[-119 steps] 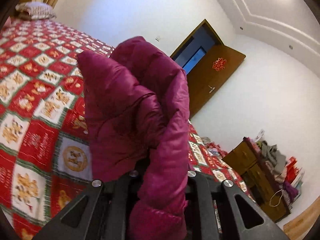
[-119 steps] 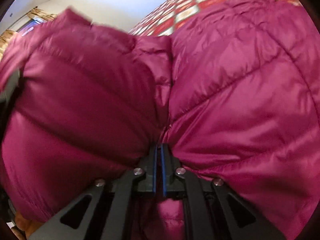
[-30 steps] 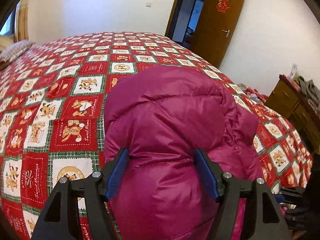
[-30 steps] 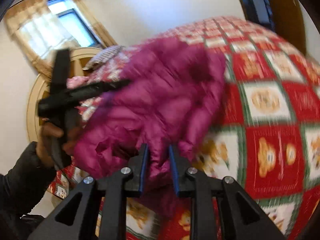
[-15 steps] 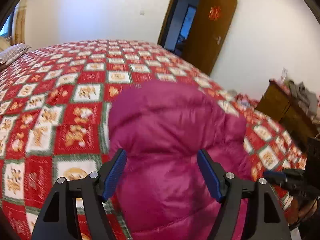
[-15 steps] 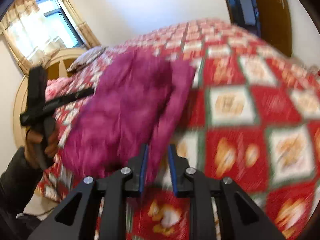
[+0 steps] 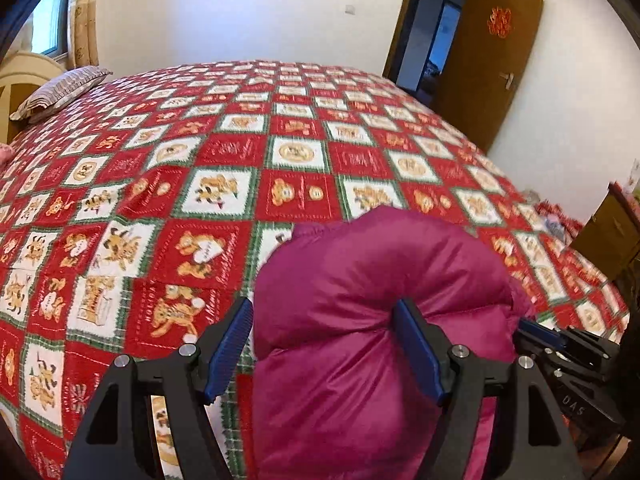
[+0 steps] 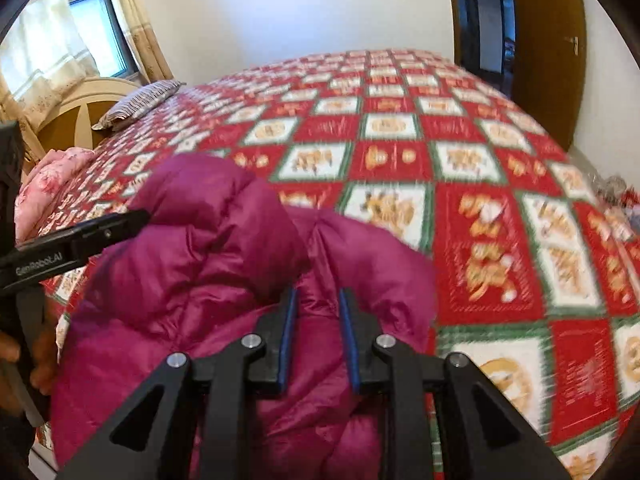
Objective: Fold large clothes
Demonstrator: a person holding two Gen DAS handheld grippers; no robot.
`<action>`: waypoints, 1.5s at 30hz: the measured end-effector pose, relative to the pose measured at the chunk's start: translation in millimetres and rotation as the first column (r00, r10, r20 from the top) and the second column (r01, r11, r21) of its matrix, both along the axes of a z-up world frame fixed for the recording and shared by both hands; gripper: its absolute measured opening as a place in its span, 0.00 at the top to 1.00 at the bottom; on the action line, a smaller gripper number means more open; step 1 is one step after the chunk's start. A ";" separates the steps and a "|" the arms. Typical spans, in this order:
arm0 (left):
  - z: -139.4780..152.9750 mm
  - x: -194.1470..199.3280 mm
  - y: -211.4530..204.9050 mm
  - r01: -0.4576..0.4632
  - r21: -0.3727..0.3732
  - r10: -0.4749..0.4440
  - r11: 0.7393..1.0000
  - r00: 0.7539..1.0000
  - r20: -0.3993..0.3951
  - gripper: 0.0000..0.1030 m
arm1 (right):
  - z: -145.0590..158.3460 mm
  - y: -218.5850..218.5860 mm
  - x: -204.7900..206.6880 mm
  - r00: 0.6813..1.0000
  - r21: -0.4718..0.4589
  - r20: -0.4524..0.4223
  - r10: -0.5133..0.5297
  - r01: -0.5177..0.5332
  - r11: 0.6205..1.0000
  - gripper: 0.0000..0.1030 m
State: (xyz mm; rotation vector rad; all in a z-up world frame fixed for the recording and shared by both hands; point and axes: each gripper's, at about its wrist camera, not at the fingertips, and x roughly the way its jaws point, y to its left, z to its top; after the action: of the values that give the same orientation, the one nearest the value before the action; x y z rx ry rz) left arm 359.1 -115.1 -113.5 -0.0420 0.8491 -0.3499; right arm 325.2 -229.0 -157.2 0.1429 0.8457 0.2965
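A magenta puffer jacket lies bunched and folded at the near edge of the bed; it also shows in the right wrist view. My left gripper is open, its blue-padded fingers wide apart astride the jacket's top fold. My right gripper has its jaws partly apart just over the jacket, with a fold of fabric between them; I cannot tell if it pinches. The left gripper's body shows in the right wrist view, at the jacket's left side.
The bed carries a red, white and green patchwork quilt. A striped pillow and a headboard are at the far left. A brown open door is at the far right, a wooden cabinet to the right. A pink blanket lies near the headboard.
The jacket has been lowered onto the bed. My left gripper let go and stays wide open. My right gripper's jaws have widened slightly, and both grippers have drawn back toward the bed's near edge.
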 end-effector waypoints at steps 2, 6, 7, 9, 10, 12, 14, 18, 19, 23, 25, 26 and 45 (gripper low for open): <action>-10.7 1.3 -2.6 0.008 0.008 -0.008 1.000 1.000 -0.010 0.29 | -10.2 -4.3 0.3 1.000 0.034 -0.005 -0.007 0.007 0.999 0.75; -29.0 12.4 4.1 -0.021 -0.061 0.017 0.998 0.998 -0.068 0.22 | -22.9 -7.3 1.5 1.000 0.081 -0.011 -0.018 0.018 0.997 0.76; -33.5 14.5 5.3 -0.033 -0.078 0.026 0.996 0.996 -0.081 0.20 | -25.3 -6.7 1.5 1.000 0.080 -0.005 -0.019 0.019 0.997 0.76; -42.5 17.9 7.2 -0.044 -0.110 0.033 0.993 0.994 -0.105 0.18 | -29.1 -4.6 -0.5 0.999 0.080 0.015 -0.028 0.027 0.996 0.76; -46.6 19.9 6.4 -0.046 -0.116 0.033 0.992 0.993 -0.117 0.17 | -29.4 -4.0 -1.0 0.999 0.079 0.016 -0.033 0.031 0.996 0.76; -52.6 23.0 4.4 -0.044 -0.116 0.028 0.992 0.990 -0.135 0.15 | -28.7 -1.3 -1.8 0.999 0.065 0.015 -0.036 0.035 0.997 0.76; -53.8 23.4 -2.7 -0.034 -0.081 0.024 0.996 0.992 -0.123 0.15 | -29.2 1.8 -1.2 0.999 0.045 0.016 -0.033 0.032 0.998 0.76; -58.5 26.4 -10.8 -0.026 -0.032 0.023 0.999 0.995 -0.100 0.13 | -34.6 -0.1 4.9 1.000 0.068 0.007 -0.025 0.025 0.997 0.77; -59.4 28.3 -11.6 -0.023 -0.024 0.021 0.999 0.995 -0.102 0.12 | -35.3 -1.8 5.8 1.000 0.080 0.003 -0.026 0.026 0.996 0.77; -58.2 28.7 -8.9 -0.018 -0.026 0.015 1.000 0.994 -0.110 0.12 | -33.5 -4.1 5.7 1.000 0.093 -0.003 -0.028 0.028 0.995 0.77; -52.6 25.8 -3.5 0.003 -0.033 -0.007 0.999 0.992 -0.124 0.12 | -28.5 -10.1 1.8 0.999 0.119 -0.016 -0.037 0.038 0.992 0.77; -46.2 21.9 1.8 0.020 -0.031 -0.024 0.999 0.991 -0.130 0.12 | -22.1 -18.5 -5.7 0.999 0.152 -0.026 -0.048 0.051 0.987 0.76; -35.3 -67.3 36.9 0.047 -0.164 -0.063 0.985 0.993 -0.097 0.12 | -29.8 -21.8 -136.1 1.000 0.299 -0.023 -0.016 0.022 0.954 0.75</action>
State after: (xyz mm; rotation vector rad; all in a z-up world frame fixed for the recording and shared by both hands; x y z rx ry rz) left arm 291.8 -78.2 -148.8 -0.1882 0.9223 -0.4710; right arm 189.1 -250.8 -187.0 0.4379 0.8151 0.4054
